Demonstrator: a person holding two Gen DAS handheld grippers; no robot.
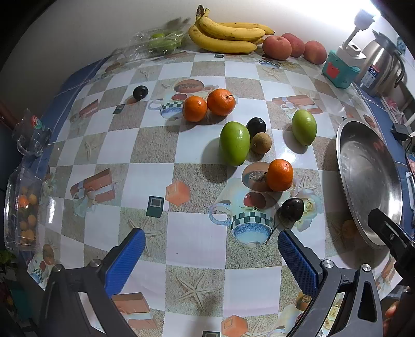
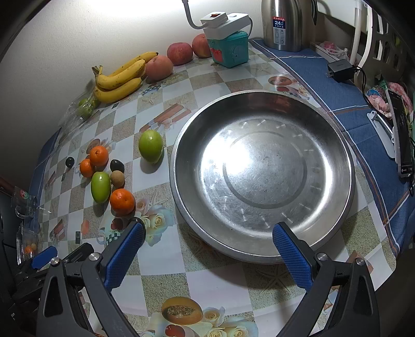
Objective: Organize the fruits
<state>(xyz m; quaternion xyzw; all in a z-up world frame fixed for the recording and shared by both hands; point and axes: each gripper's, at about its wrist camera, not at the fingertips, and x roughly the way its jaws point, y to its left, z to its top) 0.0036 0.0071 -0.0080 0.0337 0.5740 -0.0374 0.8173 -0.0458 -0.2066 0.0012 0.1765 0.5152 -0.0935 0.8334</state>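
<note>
Loose fruit lies on the checked tablecloth: two oranges [image 1: 207, 105] side by side, a third orange [image 1: 279, 175], two green fruits [image 1: 234, 144] [image 1: 304, 127], a brown longan [image 1: 261, 143] and dark plums [image 1: 292, 209] [image 1: 256, 126] [image 1: 140, 91]. A wide steel basin [image 2: 262, 171] sits to their right with nothing in it. My left gripper [image 1: 211, 248] hovers open just short of the nearest plum. Over the basin's near rim, my right gripper [image 2: 207, 245] is open and holds nothing.
Bananas [image 1: 228, 35], apples [image 1: 293, 46] and a clear box of green fruit [image 1: 158, 42] line the back wall. A teal box [image 2: 230, 49], a kettle [image 2: 285, 23], a charger [image 2: 339, 68] and a phone [image 2: 402, 140] stand right. Clear containers [image 1: 22, 207] sit at the left edge.
</note>
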